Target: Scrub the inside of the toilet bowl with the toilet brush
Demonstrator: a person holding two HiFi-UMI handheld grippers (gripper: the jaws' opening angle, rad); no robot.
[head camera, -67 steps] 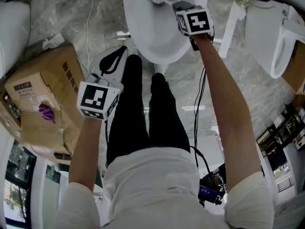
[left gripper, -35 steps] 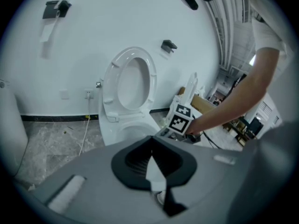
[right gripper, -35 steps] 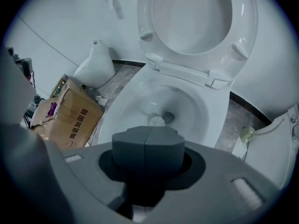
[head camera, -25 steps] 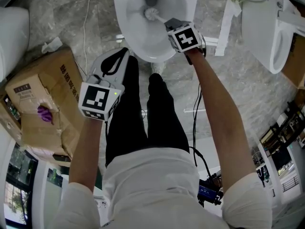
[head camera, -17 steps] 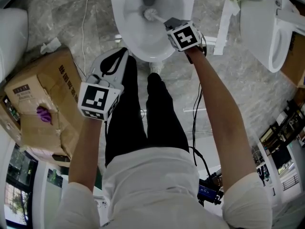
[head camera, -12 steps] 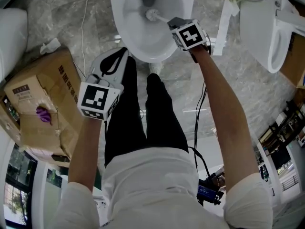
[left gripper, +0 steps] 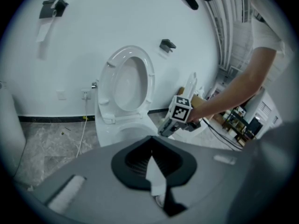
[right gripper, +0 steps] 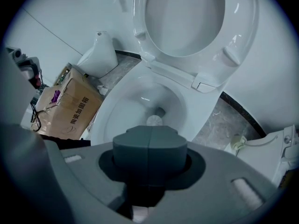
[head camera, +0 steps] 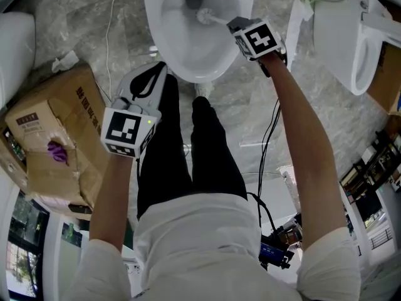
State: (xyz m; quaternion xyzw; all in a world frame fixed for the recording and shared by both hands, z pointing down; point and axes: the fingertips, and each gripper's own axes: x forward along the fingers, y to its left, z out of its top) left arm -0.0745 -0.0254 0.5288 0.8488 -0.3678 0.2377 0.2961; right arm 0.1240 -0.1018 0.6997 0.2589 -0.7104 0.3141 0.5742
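Toilet brush [head camera: 203, 15], round white head down, sits inside the toilet bowl [head camera: 155, 41].

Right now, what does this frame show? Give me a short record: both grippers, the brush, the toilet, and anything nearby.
right gripper: fingers shut on the toilet brush handle, held over the bowl's right rim
toilet brush: head down inside the bowl, near the drain opening
toilet bowl: open, white
seat and lid: raised
left gripper: fingers together, not on the brush, held back beside the person's left leg
cardboard box: on the floor at the person's left
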